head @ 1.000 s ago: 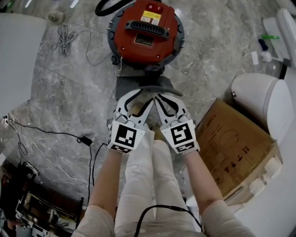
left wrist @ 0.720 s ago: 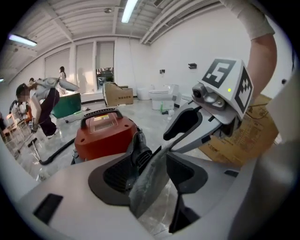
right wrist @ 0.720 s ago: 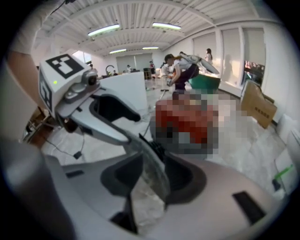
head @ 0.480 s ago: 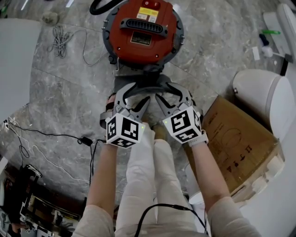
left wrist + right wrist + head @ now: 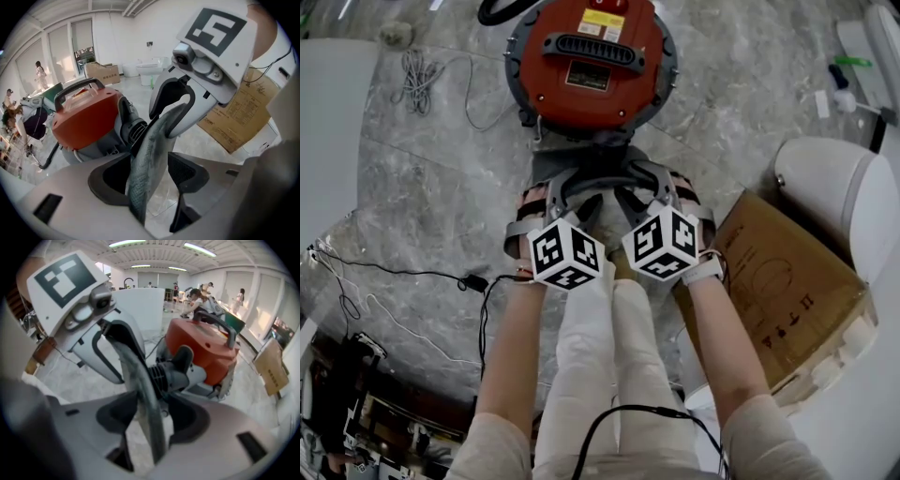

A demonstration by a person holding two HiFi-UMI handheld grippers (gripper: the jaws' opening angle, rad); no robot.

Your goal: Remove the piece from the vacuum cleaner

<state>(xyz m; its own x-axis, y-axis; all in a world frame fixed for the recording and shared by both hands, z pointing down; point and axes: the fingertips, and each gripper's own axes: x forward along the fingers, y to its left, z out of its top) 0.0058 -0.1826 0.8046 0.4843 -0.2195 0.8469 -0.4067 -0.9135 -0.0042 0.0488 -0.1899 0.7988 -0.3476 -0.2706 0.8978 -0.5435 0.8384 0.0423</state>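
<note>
A red vacuum cleaner (image 5: pixel 591 56) stands on the marble floor ahead of me. A thin grey piece (image 5: pixel 595 169) sits upright at its near side. Both grippers point steeply down over the piece, side by side. My left gripper (image 5: pixel 572 192) is open and its jaws have just been opening; the piece (image 5: pixel 154 150) runs edge-on between them. My right gripper (image 5: pixel 647 192) is open too, its jaws also just opened, and the piece (image 5: pixel 140 390) stands in their gap. Neither pair of pads presses on it. The vacuum cleaner (image 5: pixel 84 117) (image 5: pixel 201 348) is just beyond the jaws.
A cardboard box (image 5: pixel 769 291) lies to the right, with a white rounded fixture (image 5: pixel 834 206) behind it. A coiled cord (image 5: pixel 422 75) lies at the far left and a black cable (image 5: pixel 469 281) at the near left. My legs (image 5: pixel 600 356) are directly below the grippers.
Both grippers came down over the grey piece and rolled, so their marker cubes now face up. Their jaws spread from nearly closed to wide open.
</note>
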